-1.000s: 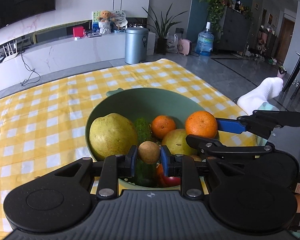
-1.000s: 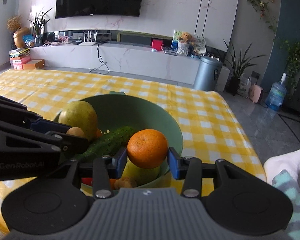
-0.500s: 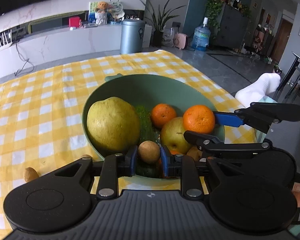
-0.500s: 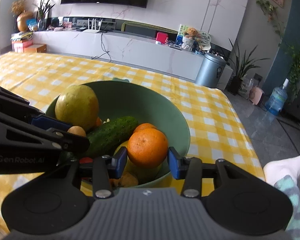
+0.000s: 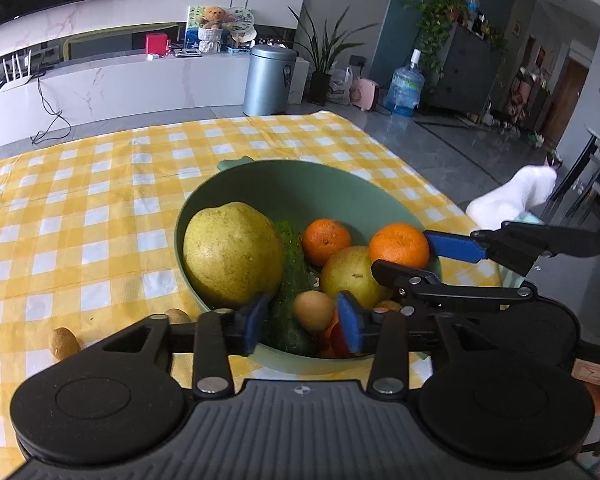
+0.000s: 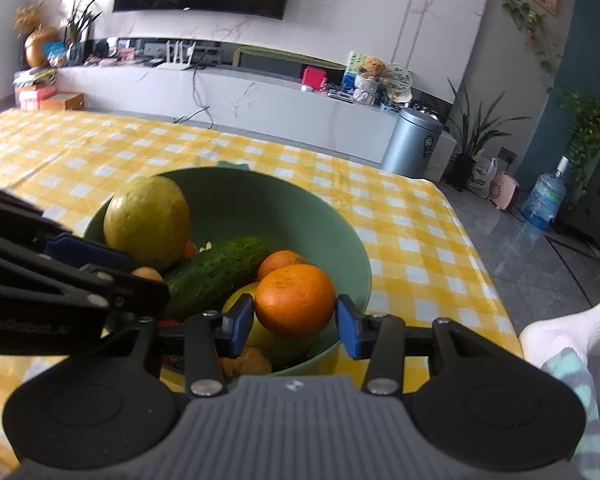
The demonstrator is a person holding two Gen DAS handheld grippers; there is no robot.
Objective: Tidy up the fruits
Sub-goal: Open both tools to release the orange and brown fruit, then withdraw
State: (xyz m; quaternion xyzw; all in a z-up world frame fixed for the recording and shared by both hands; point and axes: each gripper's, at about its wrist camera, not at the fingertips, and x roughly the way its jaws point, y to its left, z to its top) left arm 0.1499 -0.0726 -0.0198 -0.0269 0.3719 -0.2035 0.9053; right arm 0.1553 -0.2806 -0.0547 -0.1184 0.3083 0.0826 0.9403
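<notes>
A green bowl (image 5: 332, 184) on the yellow checked tablecloth holds a big yellow-green pomelo (image 5: 232, 254), a cucumber (image 5: 290, 276), an orange (image 5: 326, 242), a yellow pear (image 5: 352, 276) and other pieces. My left gripper (image 5: 302, 322) is open over the bowl's near rim; a small brown fruit (image 5: 314, 310) lies between its pads, apart from the left pad. My right gripper (image 6: 295, 323) has an orange (image 6: 294, 300) between its pads over the bowl; a gap shows at the right pad. The pomelo (image 6: 146, 222) and cucumber (image 6: 214, 270) show in the right wrist view too.
Two small brown fruits (image 5: 64, 344) lie on the cloth left of the bowl. The table's far and right edges drop to a grey floor. A metal bin (image 5: 270, 80), plants and a water bottle (image 5: 404, 88) stand beyond. A socked foot (image 5: 512, 196) is at the right.
Both grippers have lowered toward the bowl. The left gripper has opened and the small brown fruit sits loose between its pads. The right jaws have widened around the orange.
</notes>
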